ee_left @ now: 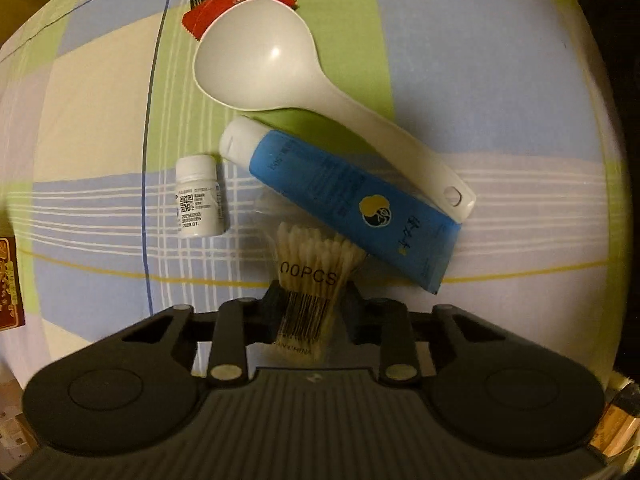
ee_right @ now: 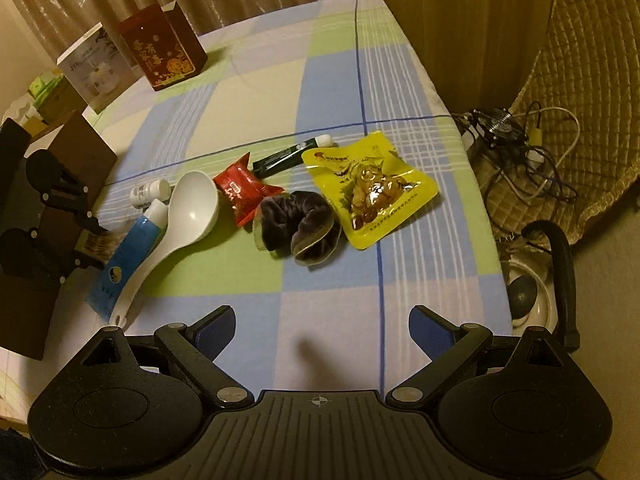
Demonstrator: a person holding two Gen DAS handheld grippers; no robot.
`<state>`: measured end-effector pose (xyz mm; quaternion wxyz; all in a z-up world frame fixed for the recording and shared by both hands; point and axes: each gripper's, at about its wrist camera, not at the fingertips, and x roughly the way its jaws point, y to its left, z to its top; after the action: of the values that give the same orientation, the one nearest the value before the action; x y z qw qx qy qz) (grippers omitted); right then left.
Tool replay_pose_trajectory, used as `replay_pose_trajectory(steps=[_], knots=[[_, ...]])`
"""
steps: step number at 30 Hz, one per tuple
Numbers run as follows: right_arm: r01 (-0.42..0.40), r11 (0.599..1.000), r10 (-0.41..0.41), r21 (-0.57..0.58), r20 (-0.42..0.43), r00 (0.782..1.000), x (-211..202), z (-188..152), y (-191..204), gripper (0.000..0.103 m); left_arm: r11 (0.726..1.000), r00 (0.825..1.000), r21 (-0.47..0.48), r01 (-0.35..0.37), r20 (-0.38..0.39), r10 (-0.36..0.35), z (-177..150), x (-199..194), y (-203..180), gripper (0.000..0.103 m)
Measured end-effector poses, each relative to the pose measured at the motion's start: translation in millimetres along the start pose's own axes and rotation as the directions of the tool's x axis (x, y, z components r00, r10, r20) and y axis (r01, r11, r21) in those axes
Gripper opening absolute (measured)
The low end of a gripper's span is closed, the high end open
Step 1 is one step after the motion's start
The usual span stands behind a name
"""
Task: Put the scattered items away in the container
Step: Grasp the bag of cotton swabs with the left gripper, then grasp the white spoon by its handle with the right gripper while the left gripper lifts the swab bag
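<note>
My left gripper (ee_left: 310, 300) is shut on a clear pack of cotton swabs (ee_left: 312, 264) marked "00PCS", held just above the checked cloth. In front of it lie a blue tube (ee_left: 344, 200), a white plastic spoon (ee_left: 280, 68), a small white bottle (ee_left: 199, 196) and a red sachet (ee_left: 236, 4). My right gripper (ee_right: 322, 334) is open and empty over the cloth, short of a dark scrunchie (ee_right: 298, 228), a yellow snack pouch (ee_right: 370, 188) and a dark green tube (ee_right: 292, 156). The left gripper (ee_right: 86, 236) shows at the left of the right wrist view.
A brown box (ee_right: 76, 148) stands at the table's left edge behind the left gripper. A red box (ee_right: 164, 48) and a white box (ee_right: 96, 68) stand at the far left corner. Cables and a kettle (ee_right: 528, 296) sit off the table's right edge.
</note>
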<state>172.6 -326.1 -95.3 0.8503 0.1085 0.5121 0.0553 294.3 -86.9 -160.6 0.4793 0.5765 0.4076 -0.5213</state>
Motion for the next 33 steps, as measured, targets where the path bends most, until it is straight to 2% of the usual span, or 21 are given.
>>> replay_pose_trajectory(steps=[3,6,9,11,13,15,16,17,18,21,24,27,30,32,33], knots=[[-0.018,1.0,0.018,0.006,0.012,1.0,-2,-1,8,0.099,0.999,0.999,-0.018,-0.028,0.02,0.028,-9,-5,-3,0.02],[-0.062,0.998,0.062,0.019,0.02,0.998,2,-2,19,0.098,0.991,0.995,-0.117,-0.066,0.061,0.073,-24,-21,0,0.019],[-0.138,0.99,0.137,0.031,0.029,0.99,9,-1,34,0.098,0.968,0.985,-0.235,-0.085,0.124,0.117,-39,-46,2,0.019],[-0.209,0.977,0.208,0.049,0.026,0.978,19,1,43,0.067,0.948,0.976,-0.305,-0.093,0.16,0.147,-43,-61,6,0.019],[-0.265,0.958,0.265,0.11,0.017,0.964,34,3,49,0.067,0.921,0.964,-0.372,-0.119,0.181,0.197,-46,-75,5,0.019],[-0.336,0.925,0.336,0.175,0.035,0.941,46,4,53,0.066,0.886,0.951,-0.446,-0.123,0.201,0.233,-50,-88,7,0.019],[-0.36,0.911,0.359,0.2,0.041,0.932,51,3,55,0.063,0.864,0.945,-0.49,-0.116,0.213,0.248,-55,-95,7,0.019],[-0.376,0.899,0.376,0.223,0.043,0.926,57,3,57,0.051,0.845,0.939,-0.524,-0.111,0.222,0.262,-55,-105,5,0.019],[-0.396,0.882,0.399,0.254,0.044,0.916,65,2,58,0.047,0.822,0.932,-0.56,-0.106,0.232,0.278,-61,-111,3,0.019],[-0.434,0.818,0.451,0.378,0.048,0.891,85,-3,54,0.047,0.763,0.917,-0.639,-0.1,0.239,0.32,-69,-129,-4,0.019],[-0.446,0.773,0.463,0.452,0.08,0.883,98,-7,49,0.045,0.711,0.903,-0.698,-0.091,0.244,0.355,-83,-141,-6,0.019],[-0.472,0.721,0.472,0.507,0.14,0.87,110,-9,41,0.03,0.665,0.894,-0.742,-0.082,0.24,0.378,-99,-149,-12,0.019],[-0.497,0.653,0.493,0.572,0.177,0.852,122,-10,35,0.02,0.632,0.891,-0.772,-0.07,0.237,0.388,-107,-149,-18,0.019],[-0.502,0.631,0.504,0.592,0.18,0.845,127,-10,33,0.01,0.614,0.89,-0.787,-0.065,0.233,0.392,-114,-152,-23,0.019],[-0.503,0.628,0.504,0.594,0.182,0.844,127,-10,33,0.01,0.606,0.888,-0.793,-0.062,0.233,0.396,-116,-153,-26,0.019]])
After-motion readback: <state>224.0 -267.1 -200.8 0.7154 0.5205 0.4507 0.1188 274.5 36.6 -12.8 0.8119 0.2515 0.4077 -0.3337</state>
